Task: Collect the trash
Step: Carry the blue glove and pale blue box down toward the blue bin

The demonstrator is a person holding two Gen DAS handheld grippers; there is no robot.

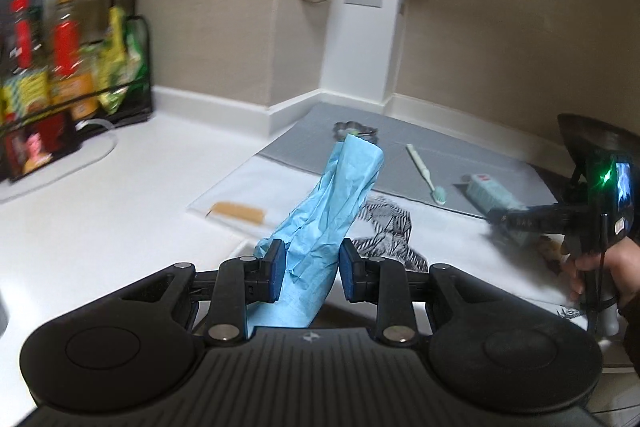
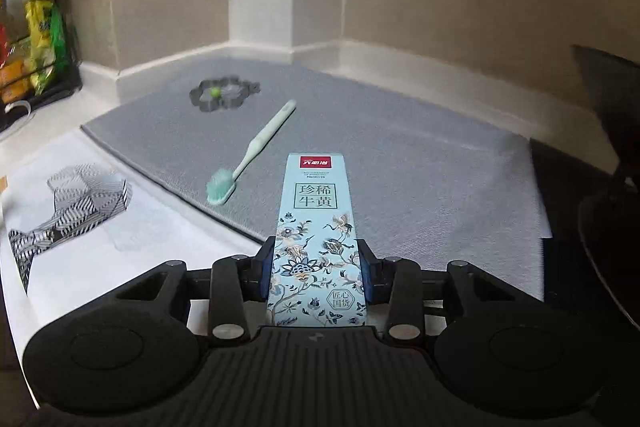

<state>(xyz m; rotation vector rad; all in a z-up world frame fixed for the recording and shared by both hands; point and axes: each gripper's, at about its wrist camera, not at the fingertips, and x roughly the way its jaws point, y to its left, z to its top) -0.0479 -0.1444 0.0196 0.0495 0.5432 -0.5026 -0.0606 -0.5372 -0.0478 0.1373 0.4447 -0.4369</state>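
While your left gripper [image 1: 312, 269] is clamping the crumpled light-blue plastic bag [image 1: 326, 215] between its jaws, your right gripper [image 2: 318, 273] is squeezing the pale-blue floral cardboard toothpaste box [image 2: 316, 231]; a mint-bristled plastic toothbrush [image 2: 250, 155] is lying ahead-left of those jaws on the grey mat [image 2: 420, 163].

Right tongs [image 2: 316, 269] clamp a floral box [image 2: 316, 239] beside a toothbrush [image 2: 250, 153].
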